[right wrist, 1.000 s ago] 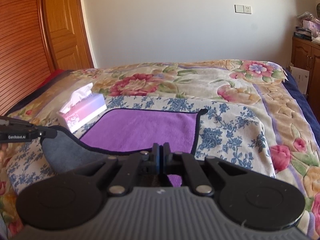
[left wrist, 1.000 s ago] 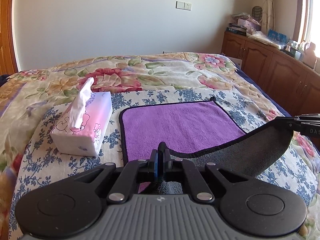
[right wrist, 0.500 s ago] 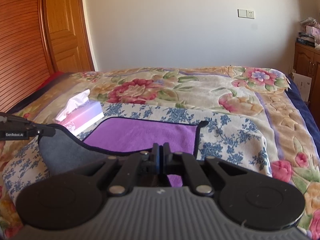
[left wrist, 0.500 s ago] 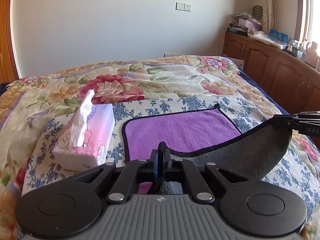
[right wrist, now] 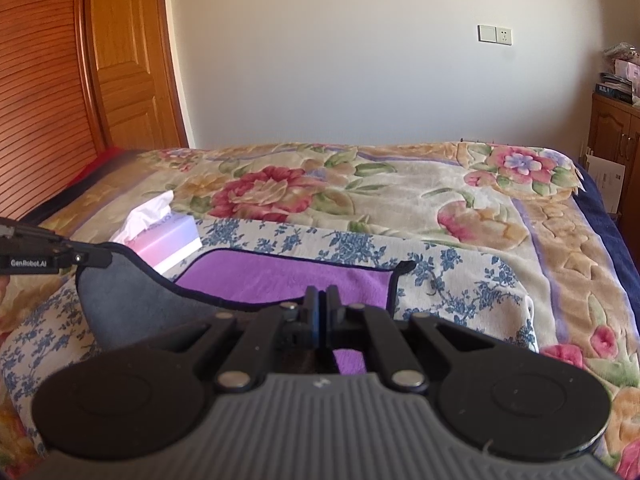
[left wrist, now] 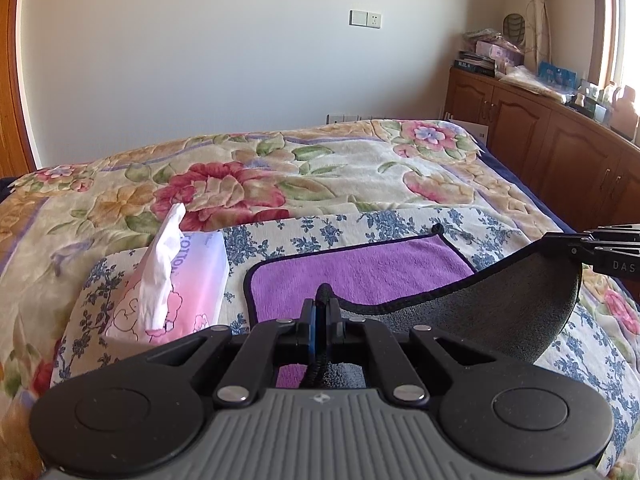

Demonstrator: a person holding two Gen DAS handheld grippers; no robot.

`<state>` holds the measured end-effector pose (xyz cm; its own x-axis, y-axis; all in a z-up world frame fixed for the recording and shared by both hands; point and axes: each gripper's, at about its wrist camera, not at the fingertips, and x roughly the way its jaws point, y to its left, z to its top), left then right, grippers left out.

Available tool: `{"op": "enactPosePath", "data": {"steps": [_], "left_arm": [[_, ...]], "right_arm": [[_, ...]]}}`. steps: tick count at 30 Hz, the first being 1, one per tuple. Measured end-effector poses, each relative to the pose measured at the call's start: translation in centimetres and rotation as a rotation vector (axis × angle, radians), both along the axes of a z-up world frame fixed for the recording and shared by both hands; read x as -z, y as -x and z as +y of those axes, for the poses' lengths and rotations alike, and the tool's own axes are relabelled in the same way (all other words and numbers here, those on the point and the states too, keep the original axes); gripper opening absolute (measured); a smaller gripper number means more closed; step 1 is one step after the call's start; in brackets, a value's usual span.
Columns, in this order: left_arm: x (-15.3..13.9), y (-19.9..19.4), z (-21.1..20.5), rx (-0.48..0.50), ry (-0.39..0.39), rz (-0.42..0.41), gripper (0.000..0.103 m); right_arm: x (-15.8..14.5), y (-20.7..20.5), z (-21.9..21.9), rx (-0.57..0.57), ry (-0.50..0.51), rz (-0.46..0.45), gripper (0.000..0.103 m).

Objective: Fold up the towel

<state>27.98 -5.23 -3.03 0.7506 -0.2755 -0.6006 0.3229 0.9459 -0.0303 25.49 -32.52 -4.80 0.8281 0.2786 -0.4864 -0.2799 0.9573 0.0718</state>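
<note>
Both grippers are clamped onto the near corners of the towel (left wrist: 360,268) — left gripper (left wrist: 320,304) and right gripper (right wrist: 320,296) each pinching the black-trimmed edge. The near half hangs lifted between them (grey underside showing), the purple far half lying flat on the bed (left wrist: 280,176) beside a tissue box (left wrist: 188,280).
</note>
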Motion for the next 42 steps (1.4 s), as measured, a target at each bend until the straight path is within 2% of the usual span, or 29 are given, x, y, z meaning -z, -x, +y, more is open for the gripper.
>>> {"op": "enactPosePath", "data": {"steps": [7, 29, 42], "left_arm": [[-0.1, -1.5, 0.0, 0.002, -0.011, 0.002, 0.005], [0.4, -6.8, 0.1, -0.035, 0.02, -0.006, 0.005], [2.3, -9.9, 0.0, -0.055, 0.001, 0.006, 0.005]], "right_arm": [[-0.2, -1.3, 0.2, -0.013, 0.003, -0.01, 0.004], [-0.3, -6.0, -0.1, -0.01, -0.009, -0.046, 0.004], [1.1, -8.6, -0.3, -0.004, 0.021, -0.033, 0.004]]}}
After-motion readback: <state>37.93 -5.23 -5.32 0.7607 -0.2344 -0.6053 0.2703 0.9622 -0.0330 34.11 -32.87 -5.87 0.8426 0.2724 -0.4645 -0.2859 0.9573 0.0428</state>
